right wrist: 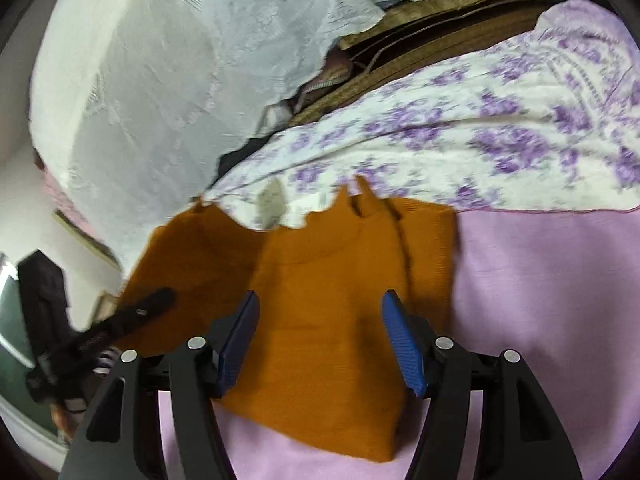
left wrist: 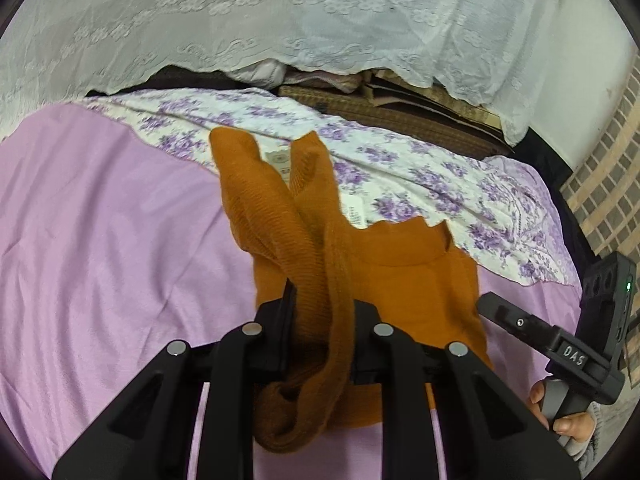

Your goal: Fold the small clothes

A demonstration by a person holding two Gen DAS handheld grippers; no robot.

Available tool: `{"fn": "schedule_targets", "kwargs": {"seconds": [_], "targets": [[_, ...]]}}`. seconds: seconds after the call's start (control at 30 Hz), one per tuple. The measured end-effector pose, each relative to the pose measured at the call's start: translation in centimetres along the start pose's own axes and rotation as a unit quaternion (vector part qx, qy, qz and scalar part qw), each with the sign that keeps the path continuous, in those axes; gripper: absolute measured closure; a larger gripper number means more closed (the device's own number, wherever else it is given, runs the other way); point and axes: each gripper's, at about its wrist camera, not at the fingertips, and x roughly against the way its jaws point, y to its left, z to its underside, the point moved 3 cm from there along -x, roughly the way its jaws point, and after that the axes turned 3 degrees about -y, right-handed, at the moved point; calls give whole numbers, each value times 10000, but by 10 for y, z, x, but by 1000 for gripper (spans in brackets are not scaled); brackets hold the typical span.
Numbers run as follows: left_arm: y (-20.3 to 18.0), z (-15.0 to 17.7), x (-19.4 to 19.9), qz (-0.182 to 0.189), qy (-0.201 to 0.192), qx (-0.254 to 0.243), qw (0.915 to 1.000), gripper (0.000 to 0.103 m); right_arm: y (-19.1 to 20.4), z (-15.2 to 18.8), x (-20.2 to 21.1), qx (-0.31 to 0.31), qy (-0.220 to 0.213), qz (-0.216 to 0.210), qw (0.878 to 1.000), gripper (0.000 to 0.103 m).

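A lilac bedsheet (left wrist: 100,240) is spread over the bed, and it fills the left part of the left wrist view. Beyond it, a white quilt with purple flowers (left wrist: 420,176) is laid across the far side, and a white lace cloth (left wrist: 280,12) is hung behind that, with stacked brownish mats (left wrist: 400,116) seen under its scalloped edge.

An orange knit sweater (left wrist: 408,292) is laid on the bedsheet near the middle, its collar turned toward the floral quilt. One sleeve (left wrist: 276,200) is lifted off the bed and is clamped between the fingers of the left gripper (left wrist: 324,312), whose jaws are closed tightly on the bunched knit; the cuff end is draped down between the gripper's arms. A small white label (left wrist: 280,160) is seen in the lifted fold (its print cannot be read).

Further right, the right gripper (left wrist: 532,328) is seen from the side, held by a hand (left wrist: 568,416) at the lower right edge, with its tip near the sweater's right side.

In the right wrist view, which is slightly blurred, the right gripper (right wrist: 320,340) is held with its blue-padded fingers (right wrist: 404,344) spread wide apart and nothing between them, above the sweater's body (right wrist: 328,320). The left gripper (right wrist: 132,316) is seen at the left, over the sweater's lifted part.
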Motion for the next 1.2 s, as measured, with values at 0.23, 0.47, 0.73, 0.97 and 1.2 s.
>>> {"fn": "schedule_targets", "kwargs": {"seconds": [0.23, 0.47, 0.73, 0.97, 1.2], "targets": [[-33, 16, -15, -9, 79, -318, 9995, 85, 40, -8, -45, -589, 583, -1428, 9863, 33], [-44, 35, -30, -49, 184, -396, 9990, 85, 56, -4, -73, -630, 778, -1597, 9821, 40], [-57, 31, -31, -13, 212, -406, 9989, 84, 39, -16, -62, -564, 459, -1326, 9885, 87], [-94, 18, -26, 89, 188, -648, 9977, 83, 20, -36, -31, -505, 375, -1376, 9885, 88], [-131, 19, -36, 259, 257, -850, 9957, 83, -8, -46, -9, -554, 241, -1228, 9906, 88]]}}
